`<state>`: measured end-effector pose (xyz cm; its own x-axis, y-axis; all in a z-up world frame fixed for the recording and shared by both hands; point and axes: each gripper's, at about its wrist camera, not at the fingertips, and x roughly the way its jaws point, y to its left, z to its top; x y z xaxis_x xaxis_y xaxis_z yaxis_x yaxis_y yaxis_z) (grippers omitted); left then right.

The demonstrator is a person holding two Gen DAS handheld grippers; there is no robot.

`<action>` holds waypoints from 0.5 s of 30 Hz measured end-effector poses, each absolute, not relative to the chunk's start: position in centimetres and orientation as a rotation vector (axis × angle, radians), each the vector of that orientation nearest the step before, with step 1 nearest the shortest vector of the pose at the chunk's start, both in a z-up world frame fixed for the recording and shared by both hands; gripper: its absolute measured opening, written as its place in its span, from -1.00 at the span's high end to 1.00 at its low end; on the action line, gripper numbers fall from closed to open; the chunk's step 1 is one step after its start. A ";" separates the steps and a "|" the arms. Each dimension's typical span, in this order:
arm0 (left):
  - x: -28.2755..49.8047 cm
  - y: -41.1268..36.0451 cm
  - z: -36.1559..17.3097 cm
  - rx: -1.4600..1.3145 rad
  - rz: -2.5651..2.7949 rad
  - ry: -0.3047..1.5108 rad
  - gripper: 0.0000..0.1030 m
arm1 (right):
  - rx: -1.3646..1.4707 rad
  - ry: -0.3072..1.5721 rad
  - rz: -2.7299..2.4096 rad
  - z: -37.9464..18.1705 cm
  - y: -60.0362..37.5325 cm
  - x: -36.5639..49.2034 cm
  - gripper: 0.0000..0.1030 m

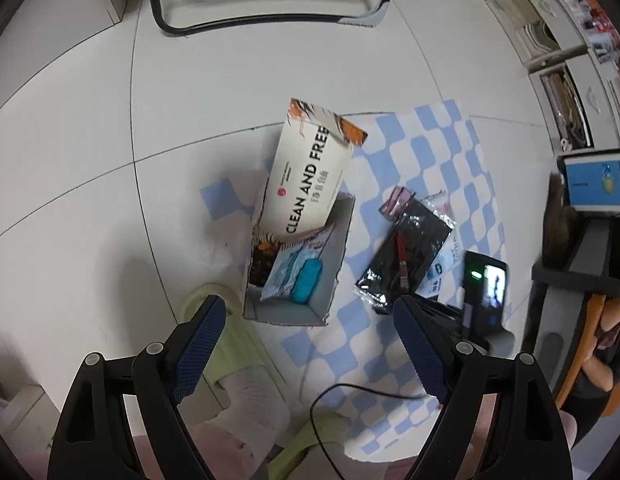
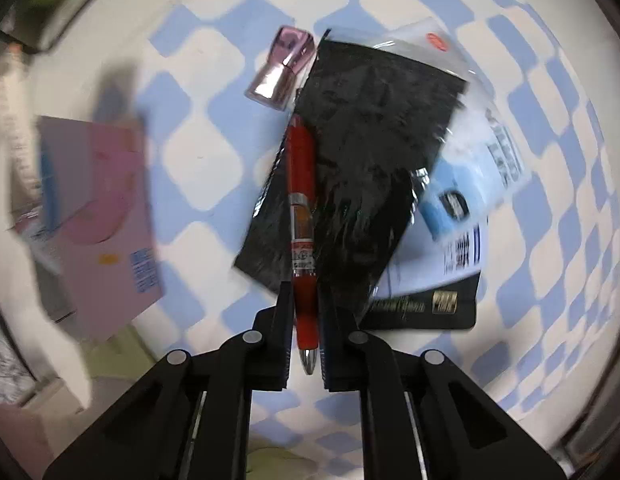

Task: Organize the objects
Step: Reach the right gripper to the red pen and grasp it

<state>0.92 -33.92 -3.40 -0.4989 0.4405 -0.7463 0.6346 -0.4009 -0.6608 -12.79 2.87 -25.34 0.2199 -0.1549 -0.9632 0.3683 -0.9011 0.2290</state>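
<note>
- Right wrist view: right tool (image 2: 305, 320) pinches the red pen (image 2: 301, 184) atop the black packet (image 2: 362, 152), ready for lifting.
- Left tool (image 1: 306, 312) hovers spread beside the open box (image 1: 298, 256), probably the pen's destination.

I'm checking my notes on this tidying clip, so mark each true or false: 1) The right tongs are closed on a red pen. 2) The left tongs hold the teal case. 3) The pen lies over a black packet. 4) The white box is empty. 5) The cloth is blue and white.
1) True: the right tongs grip the red pen.
2) False: the left tongs are open and empty; the teal case lies in the white box.
3) True: it lies over the black packet.
4) False: it holds the case and packets.
5) True: the checked cloth is blue and white.
</note>
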 end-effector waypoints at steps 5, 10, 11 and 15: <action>0.1 -32.9 -3.1 1.514 -2.055 1.650 -0.65 | 2.025 -0.237 -1.758 -22.4 7.0 -10.5 0.77; -0.5 -31.7 -3.4 1.714 -2.132 1.742 -0.65 | 1.919 -0.721 -1.666 -20.6 10.6 -8.1 0.77; -0.6 -31.5 -3.7 1.730 -2.113 1.791 -0.65 | 1.901 -0.773 -1.654 -20.2 10.9 -7.5 0.77; -0.6 -30.6 -4.5 1.777 -2.073 1.909 -0.65 | 1.836 -0.895 -1.633 -18.1 11.5 -7.0 0.77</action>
